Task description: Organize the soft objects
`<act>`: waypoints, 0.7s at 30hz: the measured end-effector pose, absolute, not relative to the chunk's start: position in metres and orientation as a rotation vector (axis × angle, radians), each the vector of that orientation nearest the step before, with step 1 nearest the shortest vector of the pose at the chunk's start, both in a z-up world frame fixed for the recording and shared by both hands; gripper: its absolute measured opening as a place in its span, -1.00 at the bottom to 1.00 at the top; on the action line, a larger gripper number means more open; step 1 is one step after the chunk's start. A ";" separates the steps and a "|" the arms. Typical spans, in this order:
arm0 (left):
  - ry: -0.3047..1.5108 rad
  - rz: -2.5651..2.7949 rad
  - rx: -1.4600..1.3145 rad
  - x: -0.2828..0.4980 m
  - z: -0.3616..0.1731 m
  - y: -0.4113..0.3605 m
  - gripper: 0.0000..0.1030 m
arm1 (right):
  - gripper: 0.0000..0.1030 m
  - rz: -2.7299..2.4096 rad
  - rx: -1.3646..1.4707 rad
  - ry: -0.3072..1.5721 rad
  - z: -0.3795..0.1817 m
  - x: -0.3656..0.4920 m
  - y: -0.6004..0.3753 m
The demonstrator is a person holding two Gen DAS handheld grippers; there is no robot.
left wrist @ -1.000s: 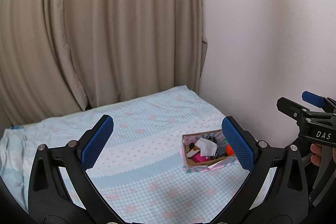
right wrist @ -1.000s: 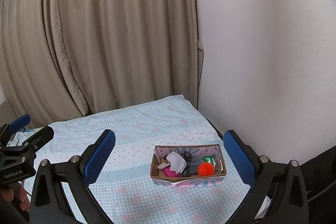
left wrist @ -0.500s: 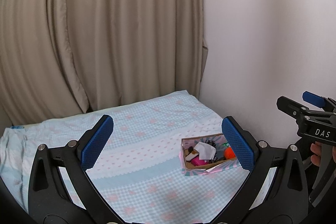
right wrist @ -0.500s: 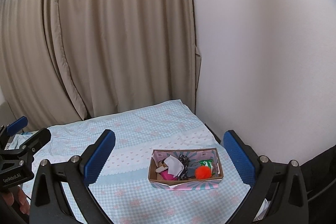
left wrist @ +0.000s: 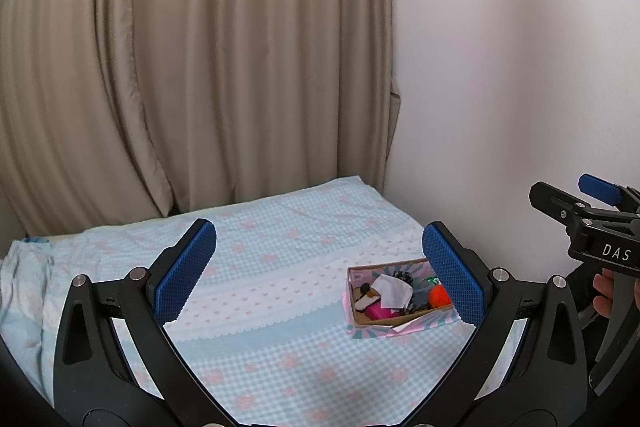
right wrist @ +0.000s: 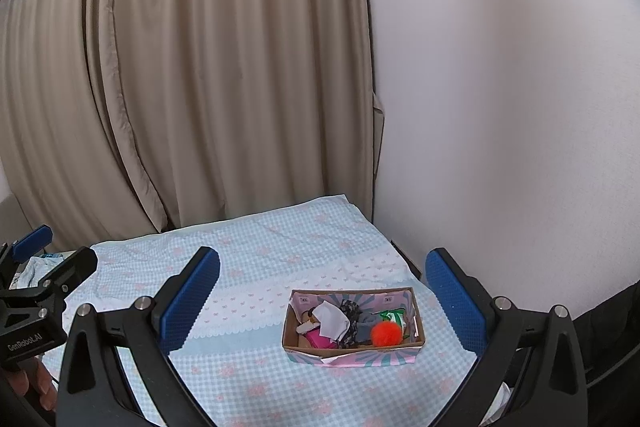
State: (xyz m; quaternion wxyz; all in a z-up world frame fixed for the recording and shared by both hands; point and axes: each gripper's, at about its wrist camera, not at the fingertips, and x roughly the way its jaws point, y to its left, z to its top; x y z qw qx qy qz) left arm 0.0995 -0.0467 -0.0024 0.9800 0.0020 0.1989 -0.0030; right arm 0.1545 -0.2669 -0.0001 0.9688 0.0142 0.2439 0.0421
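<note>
A shallow cardboard box [right wrist: 352,341] with a pink and teal patterned outside sits on the bed [right wrist: 256,267], close to the bed's right edge beside the wall [right wrist: 500,107] and toward its near end. Inside, a heap of soft things fills the bottom: a crumpled white cloth [right wrist: 331,319] lies on top at the left, a bright pink piece [right wrist: 316,339] shows beneath it, a dark patterned fabric [right wrist: 351,311] and a grey bundle [right wrist: 362,327] crowd the middle, and a fuzzy orange pom-pom [right wrist: 385,333] rests at the right with a green and white item [right wrist: 394,315] just behind it. A small tan and white object at the box's left end is too small to identify.

The left tool [left wrist: 316,271] hangs above the checked blue bedsheet, fingers spread wide with nothing between them. The right tool [right wrist: 320,297] is likewise spread wide and empty, the box showing between its blue pads [right wrist: 454,301]. Beige curtains [right wrist: 180,87] hang behind the head of the bed.
</note>
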 end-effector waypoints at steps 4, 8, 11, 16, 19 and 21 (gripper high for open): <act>0.399 -0.003 0.005 0.099 -0.002 -0.048 1.00 | 0.99 0.085 0.029 0.492 0.001 0.155 -0.267; 0.399 0.006 0.014 0.102 -0.002 -0.051 1.00 | 0.99 0.084 0.027 0.494 0.000 0.155 -0.268; 0.396 0.010 0.014 0.103 -0.002 -0.053 1.00 | 0.99 0.083 0.032 0.498 -0.001 0.156 -0.269; 0.396 0.017 0.013 0.104 -0.003 -0.055 1.00 | 0.99 0.080 0.034 0.499 0.000 0.157 -0.270; 0.398 0.018 0.012 0.105 -0.003 -0.056 1.00 | 0.99 0.077 0.032 0.496 0.000 0.157 -0.272; 0.398 0.018 0.012 0.105 -0.003 -0.056 1.00 | 0.99 0.074 0.032 0.496 0.000 0.157 -0.271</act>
